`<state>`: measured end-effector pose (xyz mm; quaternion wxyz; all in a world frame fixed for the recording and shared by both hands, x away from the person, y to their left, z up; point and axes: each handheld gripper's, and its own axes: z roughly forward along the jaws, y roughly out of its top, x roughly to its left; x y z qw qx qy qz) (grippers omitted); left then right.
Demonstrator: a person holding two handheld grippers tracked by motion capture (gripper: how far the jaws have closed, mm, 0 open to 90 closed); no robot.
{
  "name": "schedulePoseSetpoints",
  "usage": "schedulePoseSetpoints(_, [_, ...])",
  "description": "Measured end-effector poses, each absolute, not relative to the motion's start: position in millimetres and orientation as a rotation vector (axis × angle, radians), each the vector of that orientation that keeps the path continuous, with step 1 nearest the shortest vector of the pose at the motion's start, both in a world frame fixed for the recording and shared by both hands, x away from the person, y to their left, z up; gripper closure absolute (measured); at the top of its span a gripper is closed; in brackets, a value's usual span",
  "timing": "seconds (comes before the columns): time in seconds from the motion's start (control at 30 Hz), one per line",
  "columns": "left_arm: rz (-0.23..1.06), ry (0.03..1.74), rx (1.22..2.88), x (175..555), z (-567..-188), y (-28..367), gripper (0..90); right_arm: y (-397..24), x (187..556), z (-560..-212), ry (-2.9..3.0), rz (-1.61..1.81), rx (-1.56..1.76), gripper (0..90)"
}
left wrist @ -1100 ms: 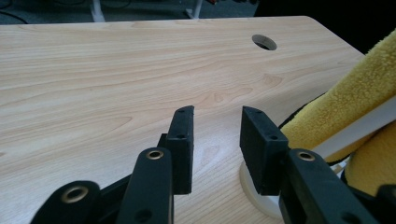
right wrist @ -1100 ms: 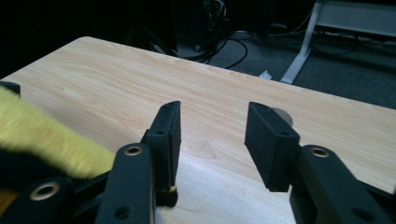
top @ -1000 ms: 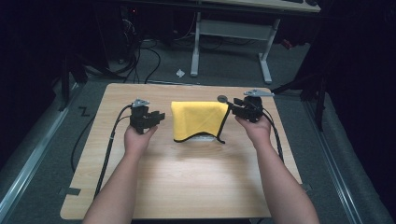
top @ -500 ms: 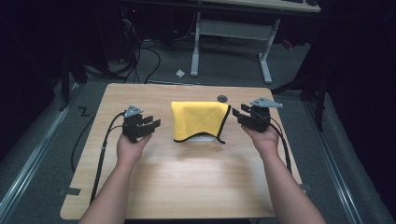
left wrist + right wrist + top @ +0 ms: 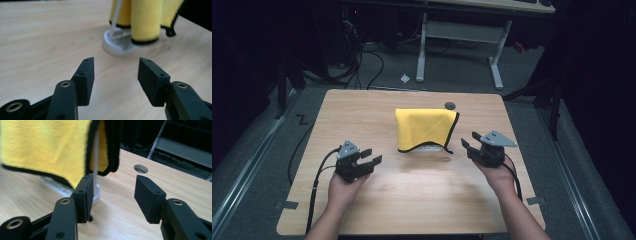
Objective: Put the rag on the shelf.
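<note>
The pale wooden table [image 5: 412, 200] carries everything here, with a round cable hole [image 5: 450, 105] near its far edge. At its middle stands the yellow microfibre cloth with black stitched edging [image 5: 424, 129], draped over a white plastic rack with a thin upright post [image 5: 95, 157] and a rounded base [image 5: 117, 43], so that it hangs in folds just clear of the wood; it seems to be hung there to dry or to be stored. The left gripper [image 5: 371, 156] sits near the table's front-left, well apart from the cloth, and the right gripper [image 5: 468, 141] sits on the other side, nearer the cloth's hanging corner. Both have just been spreading their jaws, which now stand wide with nothing between them. With the cloth settled on the rack and both hands off to the sides, the hanging looks finished and the cloth let go
</note>
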<state>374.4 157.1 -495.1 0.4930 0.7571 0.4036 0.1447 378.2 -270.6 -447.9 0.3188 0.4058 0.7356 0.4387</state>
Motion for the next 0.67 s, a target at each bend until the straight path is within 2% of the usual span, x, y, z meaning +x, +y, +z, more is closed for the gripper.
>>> schedulePoseSetpoints(0.2, [0.312, 0.971, 1.880, 341, -514, 157, 46.0, -261, 343, -466, 1.991, 1.147, 1.042, 49.0])
schedulePoseSetpoints(0.43, [0.267, 0.915, 1.951, 311, -527, 143, 45.1, -255, 301, -506, 2.053, 1.077, 1.073, 50.1])
schedulePoseSetpoints(0.67, [0.282, 0.884, 1.957, 313, -524, 142, 44.1, -254, 301, -516, 2.070, 1.043, 1.116, 47.7])
